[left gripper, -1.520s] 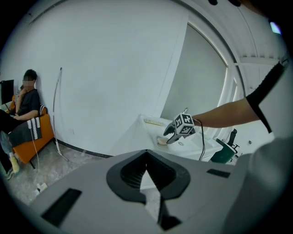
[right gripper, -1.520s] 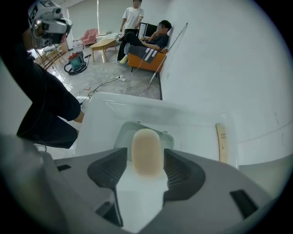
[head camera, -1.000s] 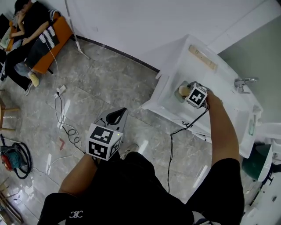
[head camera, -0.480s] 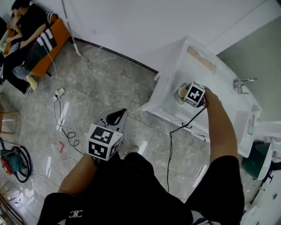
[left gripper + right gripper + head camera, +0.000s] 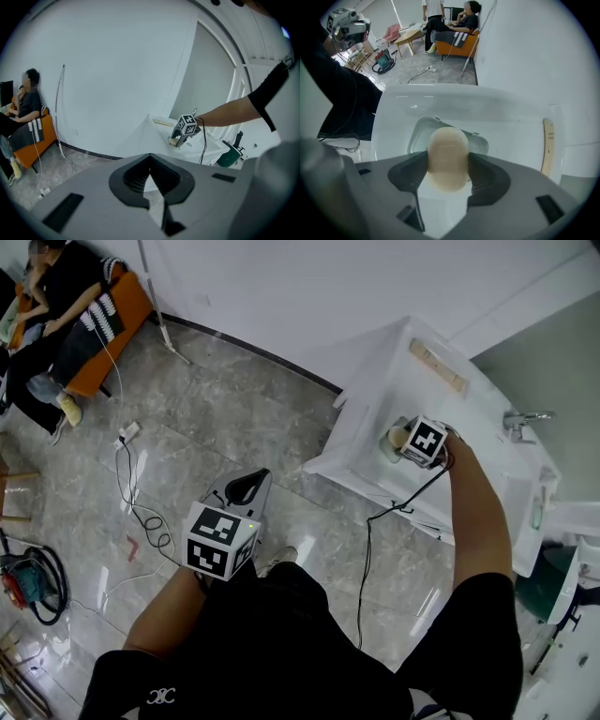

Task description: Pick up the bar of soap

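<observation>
The grey marble floor (image 5: pixel 234 418) fills most of the head view. At its right stands a white washbasin (image 5: pixel 375 395) against the wall. Far at the left a person (image 5: pixel 70 287) sits on an orange sofa (image 5: pixel 127 306).

The left gripper (image 5: pixel 246 486) hangs low over the floor, well apart from the washbasin. Its fingers (image 5: pixel 140 180) are pressed together and nothing is between them.

The right gripper (image 5: pixel 394 439) reaches over the washbasin. Its fingers (image 5: pixel 410 171) pinch the bar of soap (image 5: pixel 448 157) on both sides. The soap is pale beige and stands over a light soap dish (image 5: pixel 417 136). If it touches the dish, I cannot tell. A wooden strip (image 5: pixel 547 145) lies near the washbasin's edge.
</observation>
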